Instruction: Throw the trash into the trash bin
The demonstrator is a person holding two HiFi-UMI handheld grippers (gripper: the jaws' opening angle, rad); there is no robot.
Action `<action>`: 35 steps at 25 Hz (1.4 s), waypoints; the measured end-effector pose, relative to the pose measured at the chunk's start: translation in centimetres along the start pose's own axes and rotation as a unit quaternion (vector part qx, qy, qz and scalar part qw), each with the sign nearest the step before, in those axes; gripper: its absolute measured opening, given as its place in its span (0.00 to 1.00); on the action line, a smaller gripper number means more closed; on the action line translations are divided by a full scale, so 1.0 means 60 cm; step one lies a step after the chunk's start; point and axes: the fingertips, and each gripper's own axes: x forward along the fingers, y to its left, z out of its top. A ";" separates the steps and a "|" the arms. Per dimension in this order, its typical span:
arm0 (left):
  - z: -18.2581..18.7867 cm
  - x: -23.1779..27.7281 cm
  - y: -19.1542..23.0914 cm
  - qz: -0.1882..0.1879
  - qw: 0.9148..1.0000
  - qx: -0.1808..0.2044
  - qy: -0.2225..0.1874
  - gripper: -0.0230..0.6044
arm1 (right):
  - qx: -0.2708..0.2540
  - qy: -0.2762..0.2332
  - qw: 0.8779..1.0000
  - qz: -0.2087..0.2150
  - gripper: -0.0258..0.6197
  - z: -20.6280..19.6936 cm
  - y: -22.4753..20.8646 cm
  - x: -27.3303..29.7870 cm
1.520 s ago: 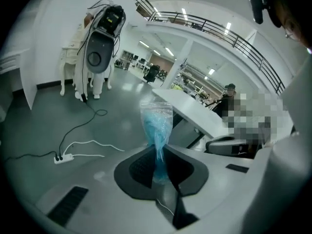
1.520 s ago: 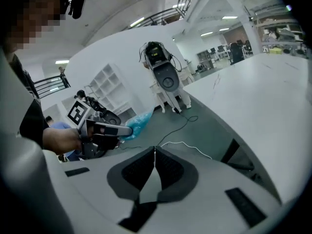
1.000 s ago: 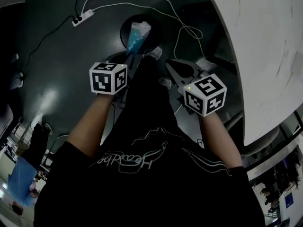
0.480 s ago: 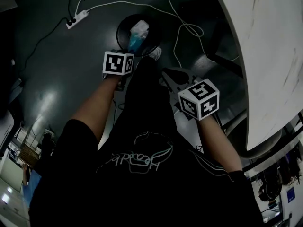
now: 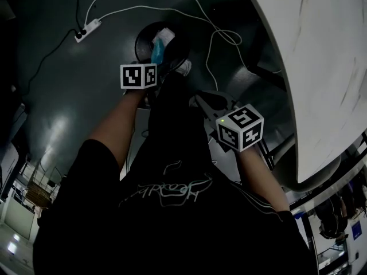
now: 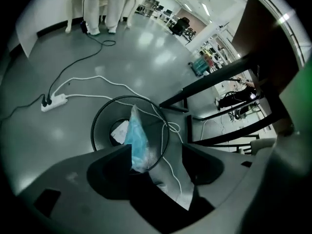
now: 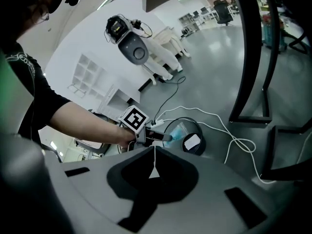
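A round black mesh trash bin [image 5: 140, 34] stands on the dark floor ahead of me, with white paper [image 6: 118, 130] lying in it. A crumpled blue plastic bag [image 6: 136, 140] hangs over the bin's near rim [image 6: 97, 121], just beside the left finger. My left gripper [image 6: 157, 150] sits right above the bin. Its jaws are opening and stand wide apart, no longer pinching the bag. In the right gripper view the bag [image 7: 178, 130] shows at the left gripper's tip, over the bin [image 7: 192, 126]. My right gripper [image 7: 155, 150] is shut with nothing in it, lower right of the bin [image 5: 209, 99].
A white power strip [image 5: 87, 30] and a looping white cable [image 5: 212, 36] lie on the floor beside the bin. A large white table [image 5: 321, 67] on dark legs [image 6: 209, 82] stands at the right. My shoe [image 5: 183, 67] is close to the bin.
The left gripper has sunk toward the bin with the blue bag. The bag now hangs lower, inside the bin's rim. The right gripper has dropped a little.
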 end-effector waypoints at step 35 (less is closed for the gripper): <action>-0.020 -0.569 -0.651 -0.200 0.896 0.299 -0.259 0.06 | -0.075 -0.257 0.962 -0.062 0.09 0.063 0.178 -0.524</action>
